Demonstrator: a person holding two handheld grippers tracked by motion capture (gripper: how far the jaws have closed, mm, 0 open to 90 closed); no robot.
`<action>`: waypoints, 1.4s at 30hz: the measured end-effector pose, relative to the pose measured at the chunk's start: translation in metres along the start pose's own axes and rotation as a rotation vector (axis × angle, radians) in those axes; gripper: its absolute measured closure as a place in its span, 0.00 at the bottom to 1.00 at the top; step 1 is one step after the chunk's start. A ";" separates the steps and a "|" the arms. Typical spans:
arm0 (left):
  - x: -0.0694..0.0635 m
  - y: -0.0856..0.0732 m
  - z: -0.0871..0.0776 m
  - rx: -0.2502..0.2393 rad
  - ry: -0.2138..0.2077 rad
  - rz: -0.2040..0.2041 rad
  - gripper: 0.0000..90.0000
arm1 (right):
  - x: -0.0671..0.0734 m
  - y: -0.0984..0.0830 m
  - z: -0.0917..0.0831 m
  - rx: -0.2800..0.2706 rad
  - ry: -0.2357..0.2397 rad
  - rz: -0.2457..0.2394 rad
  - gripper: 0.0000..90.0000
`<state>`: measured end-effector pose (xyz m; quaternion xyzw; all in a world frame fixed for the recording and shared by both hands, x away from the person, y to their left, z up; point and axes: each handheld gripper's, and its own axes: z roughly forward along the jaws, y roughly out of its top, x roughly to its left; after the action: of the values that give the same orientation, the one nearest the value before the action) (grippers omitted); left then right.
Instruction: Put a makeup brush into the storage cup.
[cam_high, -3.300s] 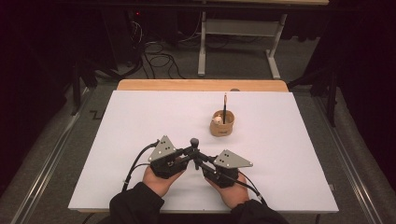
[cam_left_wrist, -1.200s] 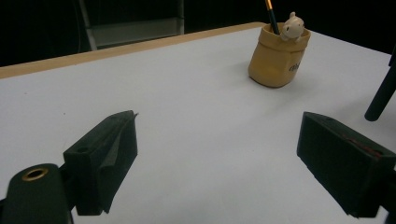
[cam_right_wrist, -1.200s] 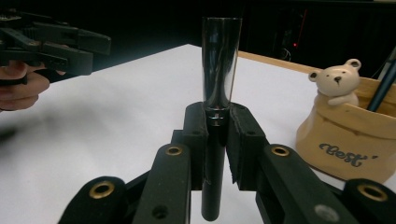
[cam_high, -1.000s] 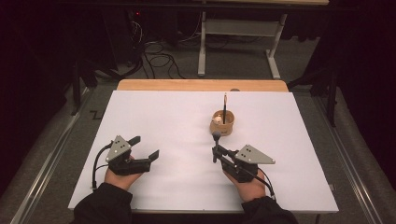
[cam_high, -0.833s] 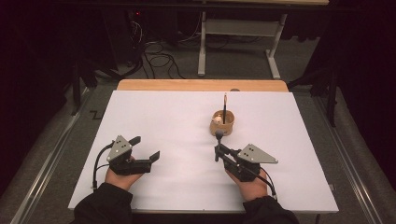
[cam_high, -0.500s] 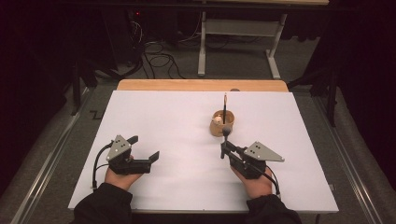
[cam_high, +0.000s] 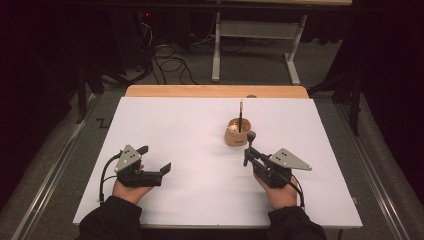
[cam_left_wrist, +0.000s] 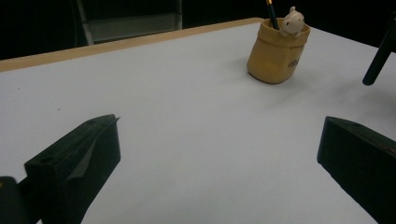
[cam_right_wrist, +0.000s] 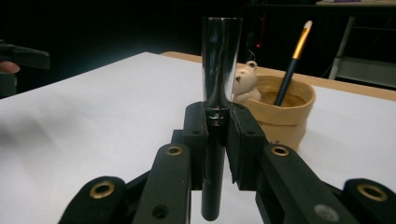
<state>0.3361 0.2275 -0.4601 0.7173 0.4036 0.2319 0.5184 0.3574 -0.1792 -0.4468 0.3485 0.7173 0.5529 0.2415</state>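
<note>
A tan cup (cam_high: 237, 135) stands right of the table's middle, with a gold-tipped brush (cam_high: 240, 112) and a small bear figure (cam_left_wrist: 293, 21) in it. My right gripper (cam_high: 248, 158) is shut on a dark handled tool with a shiny metal head (cam_right_wrist: 220, 60), held upright just in front of the cup (cam_right_wrist: 285, 112). At the table's left front, my left gripper (cam_high: 156, 158) is open; its jaws have just been opening and nothing is between them (cam_left_wrist: 219, 144).
The white table top (cam_high: 190, 125) has a wooden strip (cam_high: 215, 91) along its far edge. Beyond it are a metal table frame (cam_high: 255, 45) and cables (cam_high: 165, 55) on a dark floor.
The hands met at the table's middle a few seconds ago and now sit apart. Over the last second the right gripper carried the tool right and farther, closer to the cup. The left hand stayed put.
</note>
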 end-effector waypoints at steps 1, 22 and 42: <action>0.000 0.000 0.000 0.001 -0.003 -0.001 0.00 | -0.001 0.000 0.000 0.000 -0.003 0.003 0.89; 0.000 0.000 0.001 0.010 -0.024 0.005 0.00 | -0.024 0.006 -0.007 -0.027 -0.089 0.033 0.89; 0.000 0.001 -0.001 0.005 -0.031 0.003 0.00 | -0.022 0.037 0.017 -0.013 -0.096 0.030 0.89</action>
<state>0.3356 0.2276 -0.4586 0.7228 0.3950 0.2208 0.5223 0.3928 -0.1796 -0.4164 0.3840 0.6960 0.5437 0.2695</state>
